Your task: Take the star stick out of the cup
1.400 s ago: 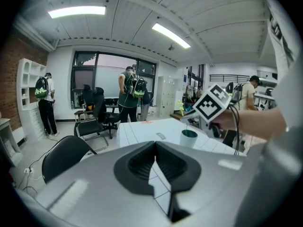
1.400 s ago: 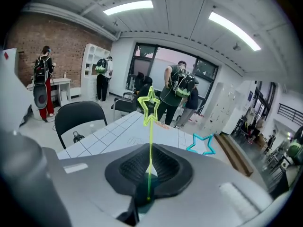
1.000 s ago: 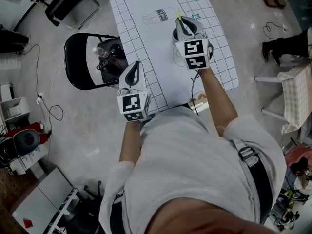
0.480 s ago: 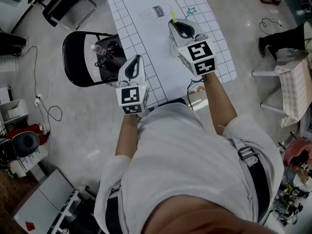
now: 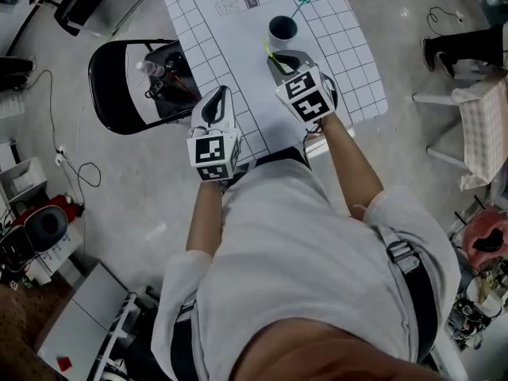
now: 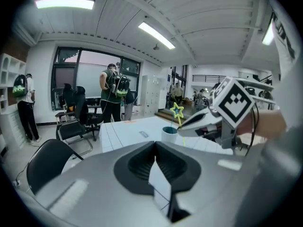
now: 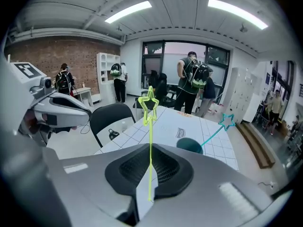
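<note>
A dark teal cup (image 5: pixel 282 28) stands on the white gridded table (image 5: pixel 202 22), with a teal star stick (image 5: pixel 302 2) leaning out of it to the right. My right gripper (image 5: pixel 278 58) is nearer than the cup and shut on a yellow-green star stick (image 5: pixel 269 49). In the right gripper view that yellow-green star stick (image 7: pixel 150 126) rises upright from the closed jaws, clear of the cup (image 7: pixel 190 145). My left gripper (image 5: pixel 220 98) hovers at the table's near left edge, shut on nothing. The left gripper view shows its jaws closed and the right gripper (image 6: pixel 182 129) before the cup (image 6: pixel 169 134).
A black folding chair (image 5: pixel 119 94) with a bottle and small items stands left of the table. A milk carton picture (image 5: pixel 242 0) is printed on the tabletop. Cables lie on the floor at the left. People (image 7: pixel 191 86) stand beyond the table's far end.
My right gripper has drawn back from over the cup toward the table's near edge and sunk, carrying the yellow-green stick; the cup now shows. The left gripper dropped slightly.
</note>
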### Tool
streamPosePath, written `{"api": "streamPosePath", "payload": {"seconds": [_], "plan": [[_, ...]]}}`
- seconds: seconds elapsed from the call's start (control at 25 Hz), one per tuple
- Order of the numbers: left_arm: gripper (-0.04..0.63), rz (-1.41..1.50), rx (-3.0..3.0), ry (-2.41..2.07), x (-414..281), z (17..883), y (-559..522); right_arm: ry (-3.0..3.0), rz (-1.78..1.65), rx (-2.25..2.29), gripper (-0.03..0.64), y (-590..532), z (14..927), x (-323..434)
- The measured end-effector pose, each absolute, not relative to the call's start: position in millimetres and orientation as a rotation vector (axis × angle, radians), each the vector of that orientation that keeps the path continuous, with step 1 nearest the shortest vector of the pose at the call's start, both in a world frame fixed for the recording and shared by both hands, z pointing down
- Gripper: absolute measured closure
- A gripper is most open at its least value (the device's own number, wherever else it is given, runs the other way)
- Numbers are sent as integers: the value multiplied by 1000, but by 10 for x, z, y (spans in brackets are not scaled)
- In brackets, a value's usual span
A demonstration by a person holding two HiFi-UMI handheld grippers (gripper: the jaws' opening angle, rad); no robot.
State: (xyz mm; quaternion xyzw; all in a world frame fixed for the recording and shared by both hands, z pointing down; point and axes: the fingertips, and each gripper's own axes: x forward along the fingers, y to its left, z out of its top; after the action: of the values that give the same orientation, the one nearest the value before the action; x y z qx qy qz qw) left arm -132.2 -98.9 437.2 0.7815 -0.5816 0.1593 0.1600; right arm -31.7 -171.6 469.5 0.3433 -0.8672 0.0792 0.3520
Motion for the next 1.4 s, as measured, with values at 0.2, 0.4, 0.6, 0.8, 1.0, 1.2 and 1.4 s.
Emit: {"api": "streamPosePath", "payload": {"seconds": [0.2,0.4,0.6,0.8,1.0,1.2,1.4], "plan": [[592,525,2160,-1635,-1319,4713,-1063,-2293,236,899,603,-1793,5063,-394],[592,556,2083,-1639,-1374,5006,-1201,-2371,193,899,603,-1881,5154,-647],[592,559,1992,-1661,-1441,5260,-1286,-2365,162,820,601,-1921,5459,-912],[592,552,1891,-1698,-1575,5486,-1341,-2324,170,697,600,-1960,5842,-1124],[592,542,1833,-1718,-1645,5623,-1341,-2289,186,626,598,-2018,6101,-1206],[592,547,1798,-1725,-1669,5692,-1314,-2260,215,580,597,-2011,6285,-1228],[592,548,1798,-1731,-1680,5674,-1351,-2247,231,578,593,-2028,6350,-1241]]}}
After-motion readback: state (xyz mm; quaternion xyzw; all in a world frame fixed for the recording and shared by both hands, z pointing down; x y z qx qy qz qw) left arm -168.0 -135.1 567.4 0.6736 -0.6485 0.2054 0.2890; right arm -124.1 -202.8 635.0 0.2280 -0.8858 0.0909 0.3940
